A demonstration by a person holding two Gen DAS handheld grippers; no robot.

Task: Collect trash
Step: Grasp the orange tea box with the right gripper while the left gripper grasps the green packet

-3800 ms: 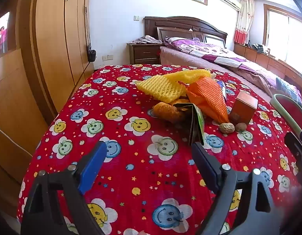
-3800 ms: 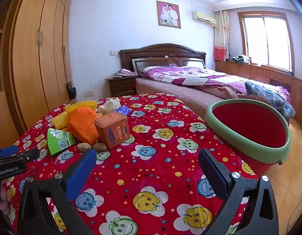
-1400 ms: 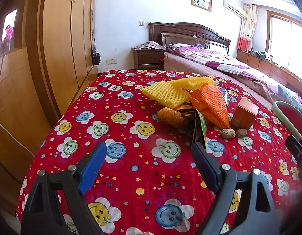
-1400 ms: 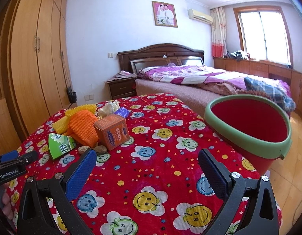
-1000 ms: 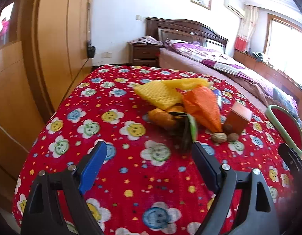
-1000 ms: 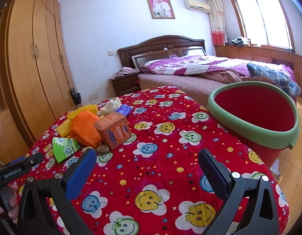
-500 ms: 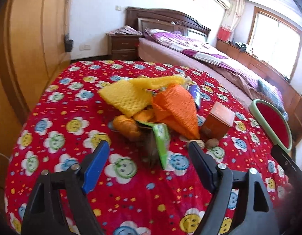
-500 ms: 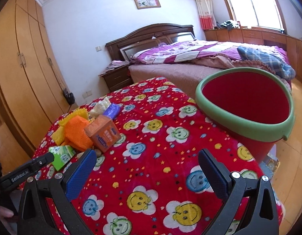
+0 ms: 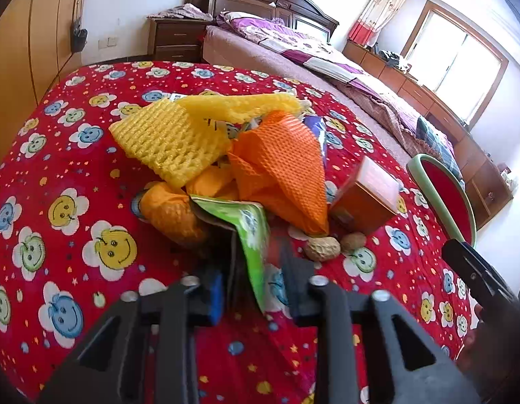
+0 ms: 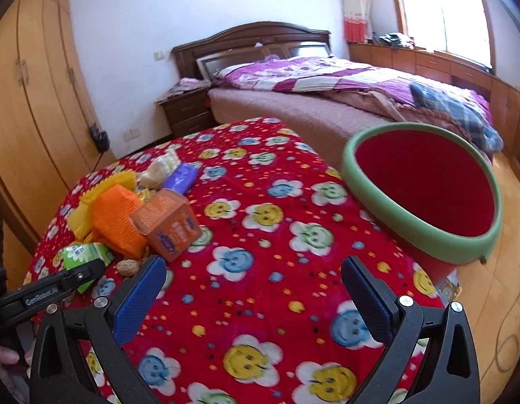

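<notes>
The left tongs (image 9: 251, 284) are closing around the green wrapper (image 9: 251, 232) at the near edge of the trash pile on the bench (image 9: 74, 202); pads should bite only its edge. The right tongs (image 10: 253, 294) gape empty near the red bin (image 10: 425, 185).

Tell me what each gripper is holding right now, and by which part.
The left gripper is closing on the green wrapper, its near lower edge between the jaws; a firm pinch cannot be confirmed. The right gripper is open and holds nothing.
</notes>
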